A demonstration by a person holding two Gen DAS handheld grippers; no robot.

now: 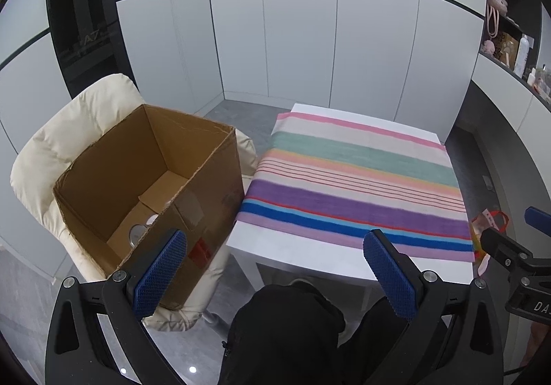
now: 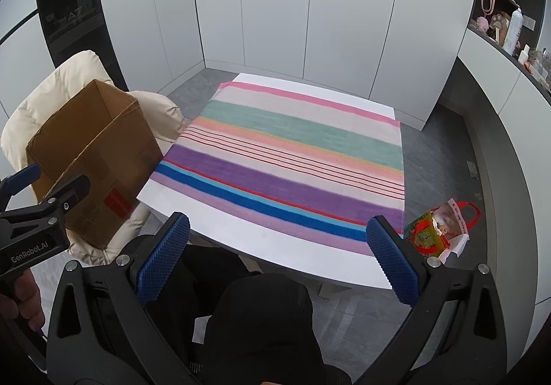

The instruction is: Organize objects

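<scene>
Both wrist views raised, tilted down from the seated person's side, set back from the tabletop (image 1: 299, 257). Left view nearer the cardboard box (image 1: 144, 185) at nine o'clock; right view nearer the bag (image 2: 437, 230) at three. Shared: striped cloth (image 2: 292, 157), box, bag.

Left tool (image 1: 275, 278) held spread wide, empty; right tool (image 2: 279, 261) likewise, side by side.
</scene>
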